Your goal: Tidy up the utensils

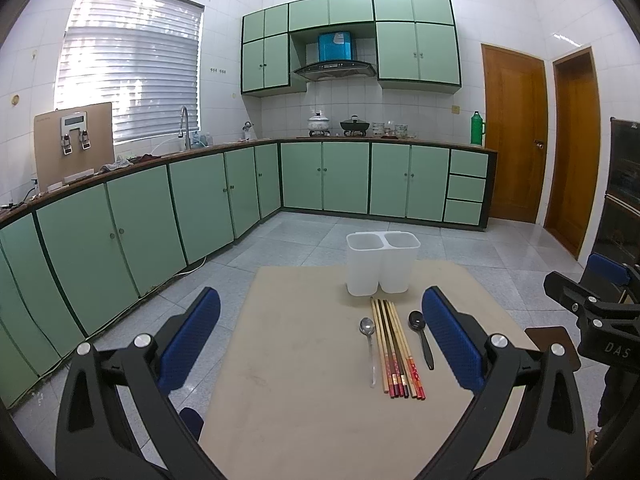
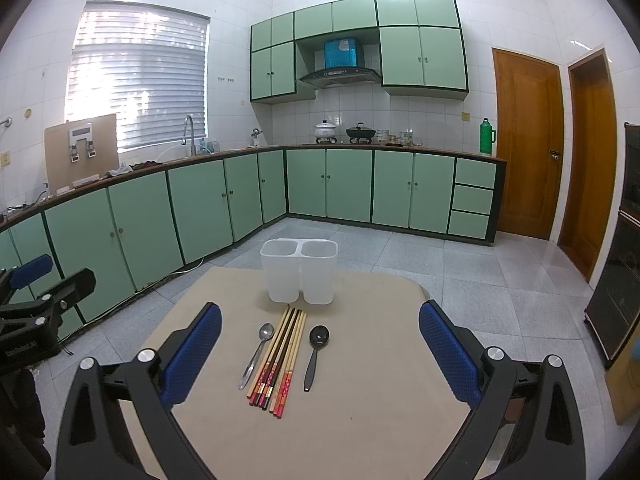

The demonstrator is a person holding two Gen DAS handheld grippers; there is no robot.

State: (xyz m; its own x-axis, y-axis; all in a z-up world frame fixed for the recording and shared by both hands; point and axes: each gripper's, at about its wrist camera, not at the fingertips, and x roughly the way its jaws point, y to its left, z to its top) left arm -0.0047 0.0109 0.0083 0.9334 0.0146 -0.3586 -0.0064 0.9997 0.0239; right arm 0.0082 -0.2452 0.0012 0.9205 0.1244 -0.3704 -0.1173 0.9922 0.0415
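A white two-compartment utensil holder (image 1: 382,262) (image 2: 299,270) stands upright at the far edge of a beige table (image 1: 296,360) (image 2: 360,380). In front of it lie a metal spoon (image 1: 370,348) (image 2: 256,354), several chopsticks (image 1: 396,350) (image 2: 282,358) in a bundle, and a black spoon (image 1: 421,336) (image 2: 315,354). My left gripper (image 1: 320,340) is open and empty, held above the table left of the utensils. My right gripper (image 2: 320,350) is open and empty, above the utensils.
Green kitchen cabinets (image 1: 160,216) run along the left and back walls. Two wooden doors (image 2: 528,140) stand at the right. A dark cabinet (image 2: 620,248) is at the far right. Grey tiled floor (image 2: 460,264) surrounds the table.
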